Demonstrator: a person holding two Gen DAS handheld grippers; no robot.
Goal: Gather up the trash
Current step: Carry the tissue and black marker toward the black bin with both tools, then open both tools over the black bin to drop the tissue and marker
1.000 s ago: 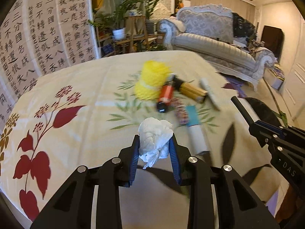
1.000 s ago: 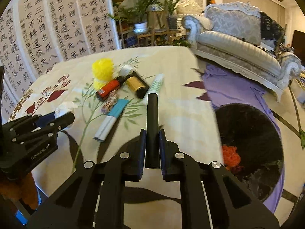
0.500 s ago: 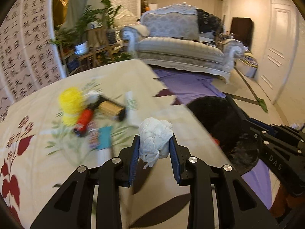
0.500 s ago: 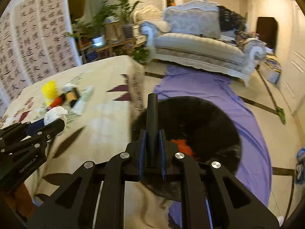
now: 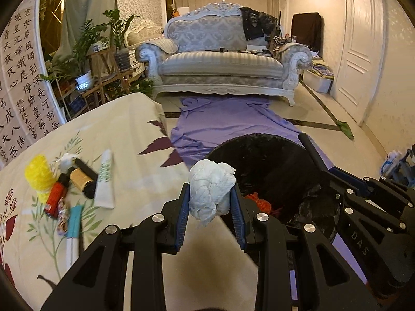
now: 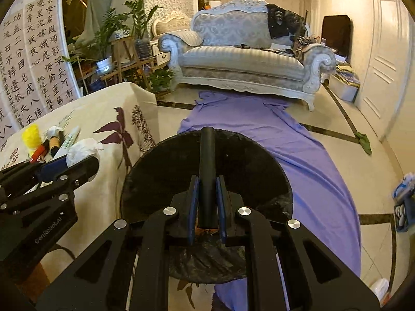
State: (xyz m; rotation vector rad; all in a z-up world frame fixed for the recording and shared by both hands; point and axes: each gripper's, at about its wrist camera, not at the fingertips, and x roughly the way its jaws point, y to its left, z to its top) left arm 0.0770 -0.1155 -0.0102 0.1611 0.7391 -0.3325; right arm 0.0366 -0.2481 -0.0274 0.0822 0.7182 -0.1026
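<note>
My left gripper point(image 5: 210, 207) is shut on a crumpled white tissue point(image 5: 210, 190) and holds it over the table's right edge, beside the black-lined trash bin point(image 5: 262, 155). Orange trash point(image 5: 259, 203) lies inside the bin. My right gripper point(image 6: 207, 203) is shut on a black tube point(image 6: 207, 171) and holds it above the bin point(image 6: 160, 176). The left gripper with the tissue point(image 6: 81, 149) shows at left in the right wrist view. The right gripper and its tube point(image 5: 311, 153) show at right in the left wrist view.
On the flowered tablecloth point(image 5: 124, 129) lie a yellow ball point(image 5: 39, 175), a red lighter point(image 5: 54, 199), a gold-and-black cylinder point(image 5: 83, 181), a white tube point(image 5: 105, 178) and a teal-ended stick point(image 5: 74, 223). A purple cloth point(image 5: 228, 121) covers the floor before a sofa point(image 5: 223, 64).
Both grippers swung right, away from the table's items toward the bin. The left still holds the tissue, the right still holds the black tube, now over the bin.
</note>
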